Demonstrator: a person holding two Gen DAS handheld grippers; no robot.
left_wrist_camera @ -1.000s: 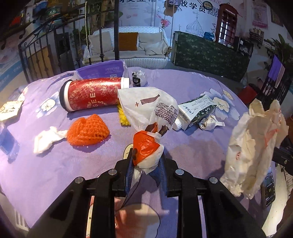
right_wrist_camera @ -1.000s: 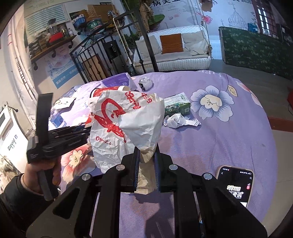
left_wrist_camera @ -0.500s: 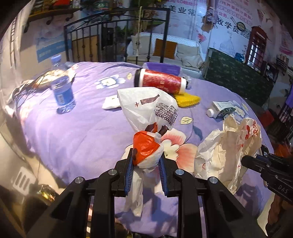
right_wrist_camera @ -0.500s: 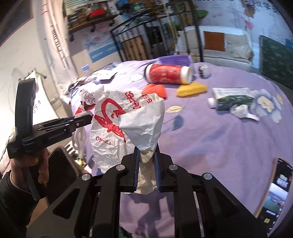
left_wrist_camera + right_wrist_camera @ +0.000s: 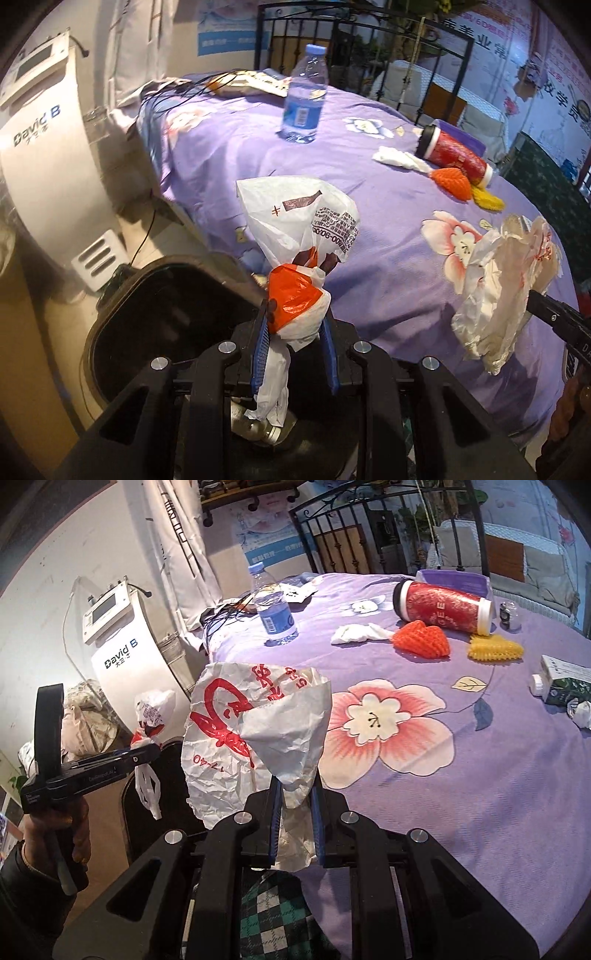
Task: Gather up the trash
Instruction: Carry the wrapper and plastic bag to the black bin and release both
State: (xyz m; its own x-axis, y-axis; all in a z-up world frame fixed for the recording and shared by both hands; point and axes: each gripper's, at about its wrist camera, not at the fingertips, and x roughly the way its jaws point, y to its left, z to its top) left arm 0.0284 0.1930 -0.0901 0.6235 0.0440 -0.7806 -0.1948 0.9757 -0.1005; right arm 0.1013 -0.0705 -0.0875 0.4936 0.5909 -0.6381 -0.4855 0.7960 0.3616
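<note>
My left gripper [image 5: 295, 325] is shut on a knotted white and orange plastic bag [image 5: 299, 236] and holds it over the open black trash bin [image 5: 122, 317] beside the table. It also shows in the right wrist view [image 5: 147, 746], with the bag [image 5: 153, 709] above the bin [image 5: 147, 812]. My right gripper [image 5: 295, 801] is shut on a crumpled white paper bag with red print [image 5: 251, 738], held over the table's left edge. The paper bag also shows in the left wrist view [image 5: 502, 288].
On the purple flowered tablecloth [image 5: 480, 782] lie a red canister [image 5: 443, 607], orange [image 5: 421, 638] and yellow [image 5: 495, 650] foam nets, white tissue [image 5: 354, 633], a water bottle [image 5: 275, 609], a green carton [image 5: 565, 681]. A white machine [image 5: 122, 646] stands left of the table.
Both grippers have swung left with their bags. The left bag has gone from over the table to over the black bin; the right bag is now near the table's left edge.
</note>
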